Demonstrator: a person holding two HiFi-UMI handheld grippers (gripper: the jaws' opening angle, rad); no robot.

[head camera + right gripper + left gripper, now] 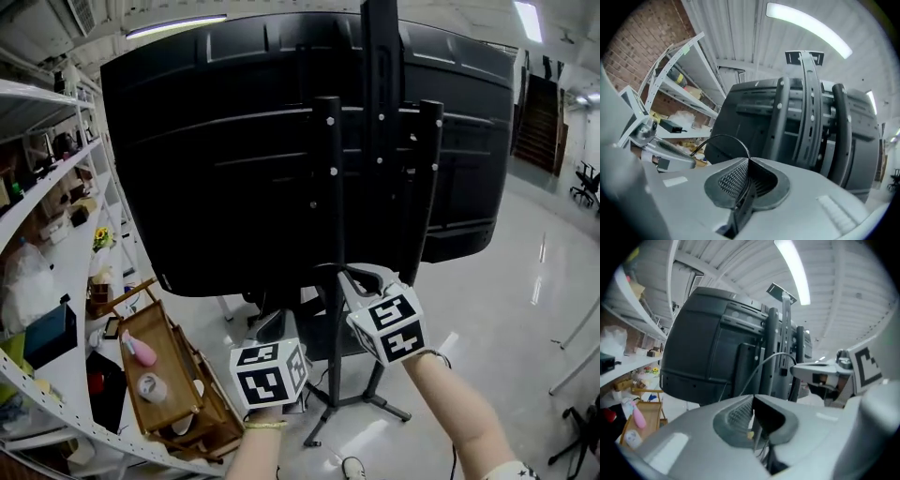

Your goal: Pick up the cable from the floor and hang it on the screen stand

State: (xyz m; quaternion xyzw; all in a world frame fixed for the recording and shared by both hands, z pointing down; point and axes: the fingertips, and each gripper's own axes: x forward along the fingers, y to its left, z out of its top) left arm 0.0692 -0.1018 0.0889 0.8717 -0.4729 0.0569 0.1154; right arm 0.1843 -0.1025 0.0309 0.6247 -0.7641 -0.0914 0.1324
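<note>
The back of a big black screen [206, 159] fills the head view, mounted on the black uprights of its stand [330, 216]. Both grippers are raised just under the screen's lower edge. My left gripper [752, 398] is shut on a thin grey cable [768, 360], which arcs up and across to my right gripper [820, 369]. My right gripper [748, 160] is shut on the same cable [726, 137], which loops left toward my left gripper [661, 149]. In the head view the left gripper [274, 328] sits lower left of the right gripper [361, 281], close to the stand's upright.
A wooden tray cart [178, 375] carrying a pink item stands at lower left. White shelving [37, 206] full of clutter lines the left side. The stand's base legs [375, 401] spread over a shiny pale floor [525, 281]. A dark chair [588, 183] is far right.
</note>
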